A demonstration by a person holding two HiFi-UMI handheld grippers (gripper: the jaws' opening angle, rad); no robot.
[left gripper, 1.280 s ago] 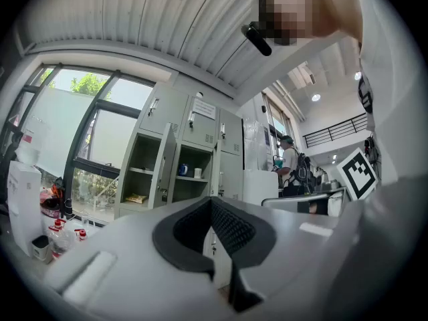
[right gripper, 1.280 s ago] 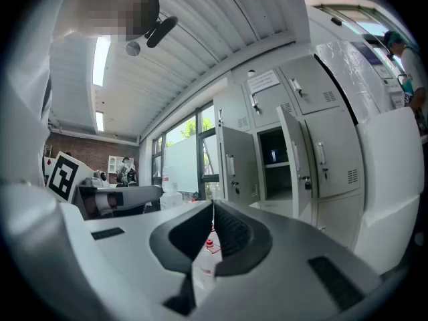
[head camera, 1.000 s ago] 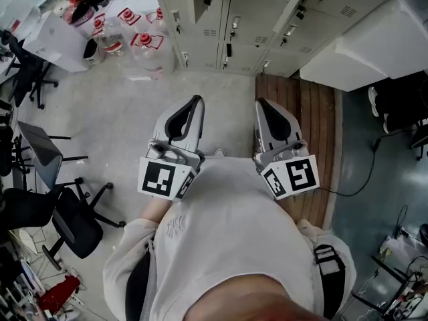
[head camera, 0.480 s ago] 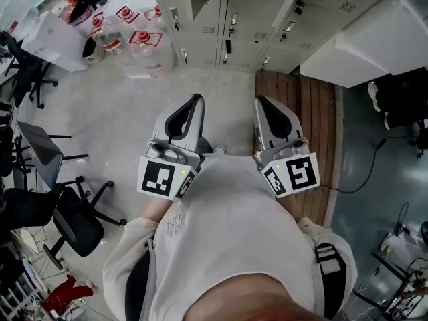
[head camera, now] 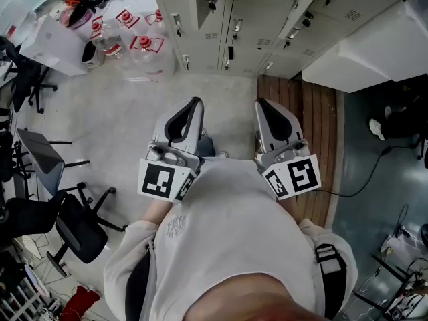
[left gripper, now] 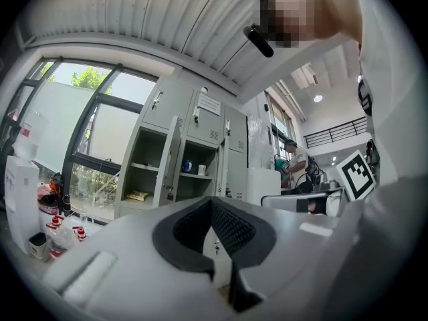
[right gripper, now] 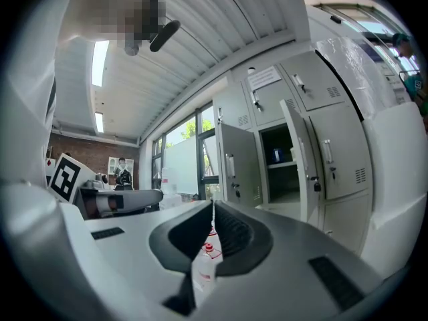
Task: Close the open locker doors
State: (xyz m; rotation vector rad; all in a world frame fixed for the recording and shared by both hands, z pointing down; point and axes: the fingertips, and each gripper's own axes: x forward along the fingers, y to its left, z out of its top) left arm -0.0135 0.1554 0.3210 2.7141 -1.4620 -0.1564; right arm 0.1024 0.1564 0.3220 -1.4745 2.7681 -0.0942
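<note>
Currently standing short of the lockers (head camera: 231,29), both tools held close to the chest. Task not yet begun, by my reading; this is the approach.

- Left gripper (head camera: 194,102): pads pressed together at the tips, nothing held. Its own view (left gripper: 212,207) confirms this.
- Right gripper (head camera: 261,103): likewise closed and empty (right gripper: 212,209). The bottle seen through the slit stands far behind it.
- Lockers run along the far wall, well apart from both tools. Water bottles (head camera: 144,49) sit on the floor to their left and a wooden platform (head camera: 301,126) on the right.

Doors: the left gripper view shows two open compartments with shelves, with a door (left gripper: 171,160) standing out between them, nearly edge-on. The right gripper view shows one door (right gripper: 235,166) swung wide with its handle side showing, and a second (right gripper: 298,154) almost edge-on beside a dark compartment.

Orientation: each door is a tall panel with its long axis vertical, hinged on one upright edge. The free edges point out into the room, roughly toward the person.

How to do it well, as I judge:
- Step closer first.
- Keep the jaws closed and push with the tips.
- Press on the outer face near the free edge, about handle height, clear of the latch.
- Follow the swing until the door lies flush.
- Take one door per tool, nearest first.
</note>
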